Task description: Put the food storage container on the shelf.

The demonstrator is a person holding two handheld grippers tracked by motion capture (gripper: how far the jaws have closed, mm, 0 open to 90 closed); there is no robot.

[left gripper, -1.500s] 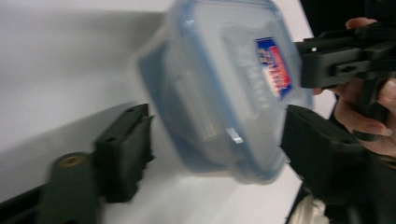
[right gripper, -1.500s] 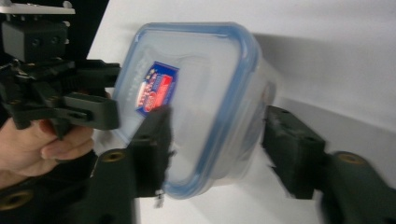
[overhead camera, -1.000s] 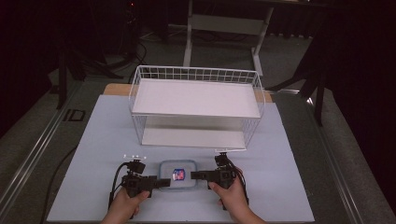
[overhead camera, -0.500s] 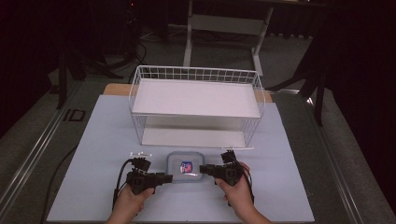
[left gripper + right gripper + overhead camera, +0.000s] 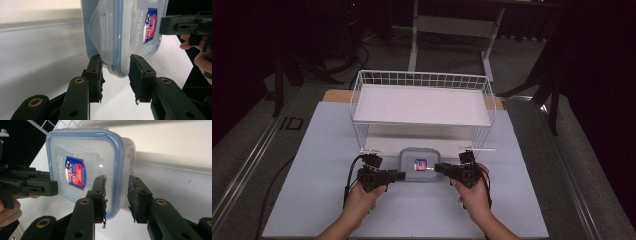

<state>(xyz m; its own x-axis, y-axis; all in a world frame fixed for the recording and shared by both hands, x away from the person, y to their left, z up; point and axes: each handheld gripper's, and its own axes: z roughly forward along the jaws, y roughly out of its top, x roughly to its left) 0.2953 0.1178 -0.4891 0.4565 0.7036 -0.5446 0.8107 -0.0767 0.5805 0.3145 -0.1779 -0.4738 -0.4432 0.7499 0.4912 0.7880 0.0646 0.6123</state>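
Observation:
A clear plastic food container [image 5: 419, 164] with a blue-rimmed lid and a red and blue label sits just in front of the white wire rack [image 5: 362, 100]. My left gripper [image 5: 401, 175] is shut on its left edge and my right gripper [image 5: 438, 168] on its right edge. In the left gripper view the pads [image 5: 96, 75] clamp the container's [image 5: 125, 32] side flap and rim, with the right gripper [image 5: 185, 25] on the far side. Over in the right gripper view the pads [image 5: 100, 195] pinch the lid rim of the container [image 5: 82, 152], and the left gripper [image 5: 37, 186] holds the opposite side.
The wire rack has a white top shelf [image 5: 422, 105] and an open lower level [image 5: 422, 134] facing me. A pale blue mat [image 5: 312, 200] covers the table. Two small white pegs stick out at the rack's front feet [image 5: 477, 149]. Dark floor and stands lie beyond.
Both grippers have carried the container forward, away from me, towards the rack's lower opening. Their hold on it has not changed.

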